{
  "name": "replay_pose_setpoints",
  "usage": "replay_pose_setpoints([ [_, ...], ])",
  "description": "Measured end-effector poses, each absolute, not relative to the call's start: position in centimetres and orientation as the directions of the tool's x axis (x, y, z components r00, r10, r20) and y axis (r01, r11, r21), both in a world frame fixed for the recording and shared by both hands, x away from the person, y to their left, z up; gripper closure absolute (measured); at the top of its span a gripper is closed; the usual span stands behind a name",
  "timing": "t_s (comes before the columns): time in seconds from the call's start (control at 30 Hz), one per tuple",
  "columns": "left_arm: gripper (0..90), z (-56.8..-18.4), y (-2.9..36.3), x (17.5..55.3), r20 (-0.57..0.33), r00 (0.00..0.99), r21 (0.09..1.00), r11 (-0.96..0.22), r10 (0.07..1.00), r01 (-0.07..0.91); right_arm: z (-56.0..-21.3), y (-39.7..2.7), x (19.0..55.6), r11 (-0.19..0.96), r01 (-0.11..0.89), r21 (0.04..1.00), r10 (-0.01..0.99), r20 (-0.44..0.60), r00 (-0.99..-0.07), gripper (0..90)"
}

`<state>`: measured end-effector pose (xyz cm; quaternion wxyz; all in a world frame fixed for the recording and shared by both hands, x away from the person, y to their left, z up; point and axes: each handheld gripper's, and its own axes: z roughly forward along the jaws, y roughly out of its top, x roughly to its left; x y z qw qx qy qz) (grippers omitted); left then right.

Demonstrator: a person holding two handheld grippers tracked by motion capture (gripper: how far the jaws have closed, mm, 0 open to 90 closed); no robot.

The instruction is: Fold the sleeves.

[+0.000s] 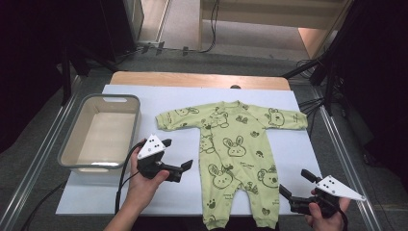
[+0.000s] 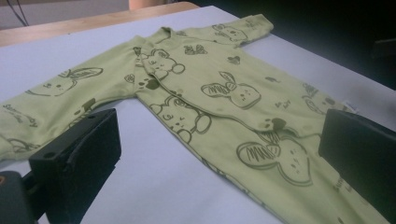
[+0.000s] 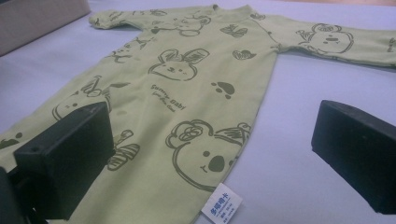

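- My left gripper [image 1: 179, 156] stood with jaws spread wide and bare, just beside the romper's [image 1: 239, 154] near edge; my right gripper [image 1: 296, 184] was spread too, by the other side seam
- The romper lay flat and face up mid-table on the pale mat [image 1: 288, 159]
- A shallow pinch risked slipping off thin, soft printed cotton, or bunching it
- The side label [image 3: 222, 203] could snag
- The grey bin [image 1: 98, 132] looked rigid, smooth plastic

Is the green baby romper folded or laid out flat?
Laid out flat: the romper lies face up on the white mat, both sleeves and legs extended.
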<state>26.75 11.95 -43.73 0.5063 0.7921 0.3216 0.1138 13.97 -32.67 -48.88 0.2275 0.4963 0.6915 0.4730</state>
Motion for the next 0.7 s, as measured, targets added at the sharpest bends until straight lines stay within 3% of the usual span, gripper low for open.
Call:
replay_pose_setpoints([
  [0.7,0.0,-45.0,9.2,35.4,-0.170,0.710,0.831,-0.288,0.683,0.476,-49.5,-32.9,13.4,0.059,0.469,0.881,0.897,0.160,-0.411,0.0],
])
